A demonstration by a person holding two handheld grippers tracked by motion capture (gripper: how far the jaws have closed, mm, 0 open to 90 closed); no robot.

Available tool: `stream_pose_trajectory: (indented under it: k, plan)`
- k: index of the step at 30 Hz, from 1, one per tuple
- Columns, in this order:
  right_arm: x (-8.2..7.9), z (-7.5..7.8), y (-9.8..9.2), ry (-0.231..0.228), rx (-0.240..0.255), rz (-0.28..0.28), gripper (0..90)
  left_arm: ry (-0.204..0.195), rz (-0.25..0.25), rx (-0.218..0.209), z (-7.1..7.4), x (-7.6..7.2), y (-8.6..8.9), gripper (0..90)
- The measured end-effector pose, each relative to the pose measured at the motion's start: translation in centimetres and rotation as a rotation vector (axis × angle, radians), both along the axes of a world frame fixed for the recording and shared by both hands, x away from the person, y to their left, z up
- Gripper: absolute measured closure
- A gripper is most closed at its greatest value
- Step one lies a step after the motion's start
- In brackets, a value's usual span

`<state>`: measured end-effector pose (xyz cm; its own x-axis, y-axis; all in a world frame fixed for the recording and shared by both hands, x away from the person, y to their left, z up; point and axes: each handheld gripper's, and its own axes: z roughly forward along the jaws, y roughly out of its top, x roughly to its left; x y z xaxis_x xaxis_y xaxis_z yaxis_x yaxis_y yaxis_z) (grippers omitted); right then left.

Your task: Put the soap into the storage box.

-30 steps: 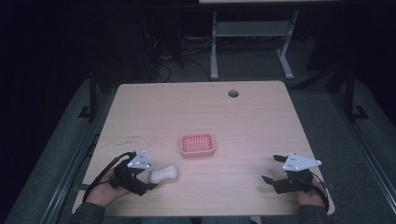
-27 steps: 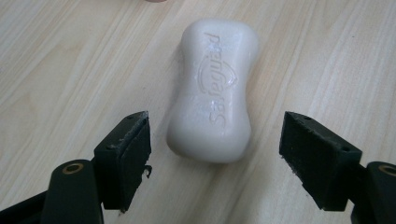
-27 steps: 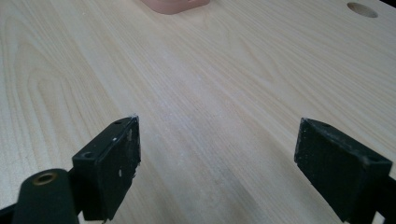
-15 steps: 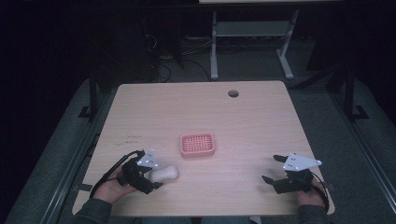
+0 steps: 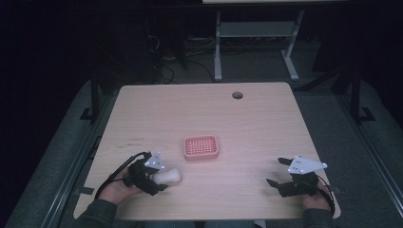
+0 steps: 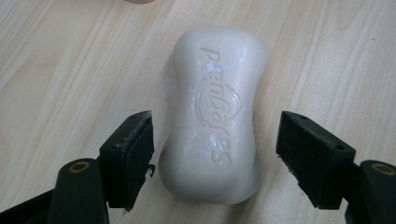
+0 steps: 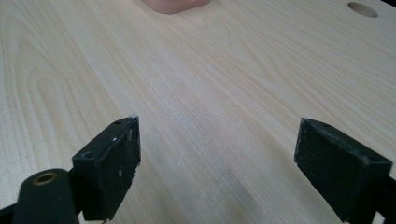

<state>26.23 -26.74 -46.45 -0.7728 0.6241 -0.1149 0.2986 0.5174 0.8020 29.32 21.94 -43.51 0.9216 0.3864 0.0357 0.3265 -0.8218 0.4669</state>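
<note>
Soap (image 6: 215, 116), a white waisted bar with raised lettering, lies flat on the table (image 5: 266, 128), just nearer the person than the pink slotted dish (image 5: 201, 147). Left gripper (image 6: 215, 158) straddles its near end, jaws apart, neither touching it. Right gripper (image 7: 219, 163) rests well to the dish's other side, jaws apart over bare wood. Likely hard, light and slick; best pinched across the narrow waist.

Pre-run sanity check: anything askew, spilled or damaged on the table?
Nothing stands out. The white soap bar lies flat and intact on the table between the open jaws of the left gripper. The pink basket sits upright mid-table. The right gripper is open over bare wood.
</note>
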Motion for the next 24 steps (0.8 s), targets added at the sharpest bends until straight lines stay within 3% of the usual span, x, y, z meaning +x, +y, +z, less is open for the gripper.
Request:
stream_pose_trajectory:
  k: [24]
  plan:
    - [0.0,0.0,0.0,0.003,0.000,0.001,13.7,0.050,-0.021,0.022,-0.6,1.1,-1.3,42.3]
